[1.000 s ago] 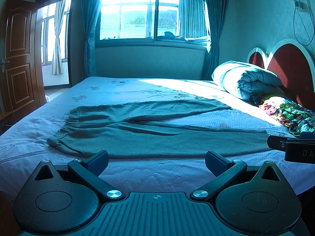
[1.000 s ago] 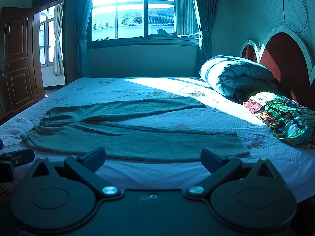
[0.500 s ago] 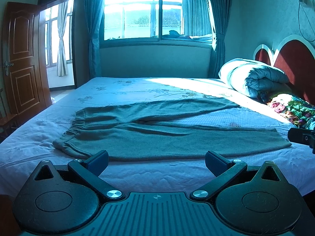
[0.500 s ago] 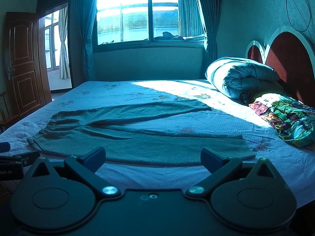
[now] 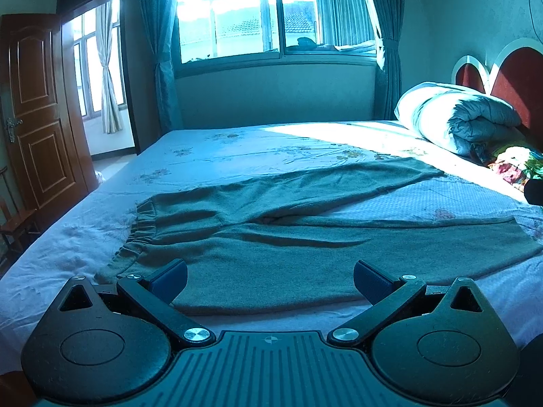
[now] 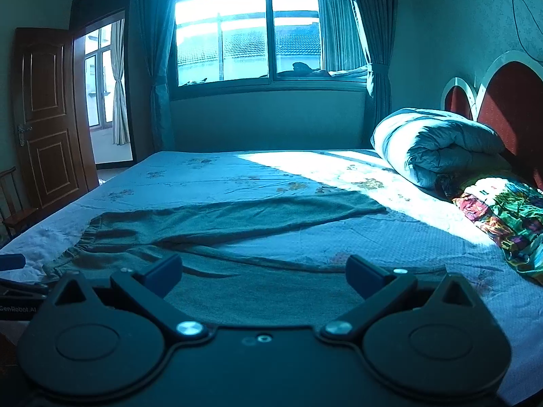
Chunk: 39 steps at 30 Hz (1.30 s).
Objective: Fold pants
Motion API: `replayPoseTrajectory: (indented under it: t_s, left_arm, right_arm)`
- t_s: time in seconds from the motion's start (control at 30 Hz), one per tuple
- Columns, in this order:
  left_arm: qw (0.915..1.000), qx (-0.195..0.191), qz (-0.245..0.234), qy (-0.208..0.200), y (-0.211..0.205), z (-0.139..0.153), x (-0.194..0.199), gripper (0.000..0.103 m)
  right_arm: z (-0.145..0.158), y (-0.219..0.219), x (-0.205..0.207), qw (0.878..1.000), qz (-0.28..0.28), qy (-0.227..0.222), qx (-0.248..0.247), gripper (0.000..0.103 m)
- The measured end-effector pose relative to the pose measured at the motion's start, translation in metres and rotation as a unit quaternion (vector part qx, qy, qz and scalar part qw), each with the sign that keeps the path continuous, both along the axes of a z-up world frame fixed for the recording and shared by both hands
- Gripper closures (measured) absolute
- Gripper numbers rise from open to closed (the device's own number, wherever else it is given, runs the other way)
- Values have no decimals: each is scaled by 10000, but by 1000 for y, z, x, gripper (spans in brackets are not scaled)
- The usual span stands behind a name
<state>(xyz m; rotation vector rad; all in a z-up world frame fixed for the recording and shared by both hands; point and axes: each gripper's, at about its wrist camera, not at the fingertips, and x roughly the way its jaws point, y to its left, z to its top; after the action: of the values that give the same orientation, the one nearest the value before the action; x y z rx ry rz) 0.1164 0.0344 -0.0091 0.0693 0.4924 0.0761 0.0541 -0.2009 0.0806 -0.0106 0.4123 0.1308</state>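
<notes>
Left wrist view: your left gripper (image 5: 269, 279) hangs low over the near edge of the bed (image 5: 237, 156), jaws spread wide with nothing between them. One pair of green pants (image 5: 271, 237) lies flat on the sheet, elastic waistband to the left, two legs running right; the near leg sits straight along the near edge, the far leg angles away toward the sunlit patch. The near hem of the pants passes just under your fingertips, though you cannot tell from here whether they touch the cloth. One rolled duvet (image 5: 454, 122) rests far right against the red headboard (image 5: 512, 78), with one patterned cloth (image 5: 516, 162) beside it. One window (image 5: 271, 17) on the far wall, one brown door (image 5: 37, 118) open at left. A dark tip of the other tool shows at the right edge. No containers in sight. Right wrist view: your right gripper (image 6: 263, 276) is likewise wide apart and holding nothing, above the near leg of the pants (image 6: 237, 224). Waistband lies left, leg ends right of centre. Duvet (image 6: 437, 146) and patterned cloth (image 6: 502, 213) sit at right by the headboard (image 6: 509, 101); bed (image 6: 203, 176), window (image 6: 268, 23) and door (image 6: 44, 115) as seen. Part of your left tool shows at the left edge.
</notes>
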Motion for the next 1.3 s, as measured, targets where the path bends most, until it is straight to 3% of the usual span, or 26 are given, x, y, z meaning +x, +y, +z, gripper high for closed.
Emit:
replayPoseTrajectory:
  t_s: [0.53, 0.77, 1.03, 1.17, 1.23, 1.3]
  left_arm:
    - [9979, 39, 514, 404, 76, -31, 97, 0]
    - [9953, 124, 862, 431, 155, -41, 157, 0]
    - [9915, 165, 914, 911, 266, -74, 284, 0]
    - [9857, -136, 989, 1356, 315, -110, 355, 0]
    - [9843, -283, 972, 1443, 331, -128, 381, 13]
    - [9839, -513, 870, 1475, 343, -142, 401, 14]
  right_arm:
    - [-21, 51, 109, 9982, 470, 296, -246, 6]
    - [-24, 70, 172, 9950, 773, 218, -595, 6]
    - [-31, 83, 286, 9930, 1010, 311, -532, 12]
    - [-48, 90, 353, 9923, 974, 623, -440, 22]
    - [-61, 94, 385, 9913, 957, 786, -457, 26]
    - [-75, 99, 413, 9896, 988, 915, -513, 28]
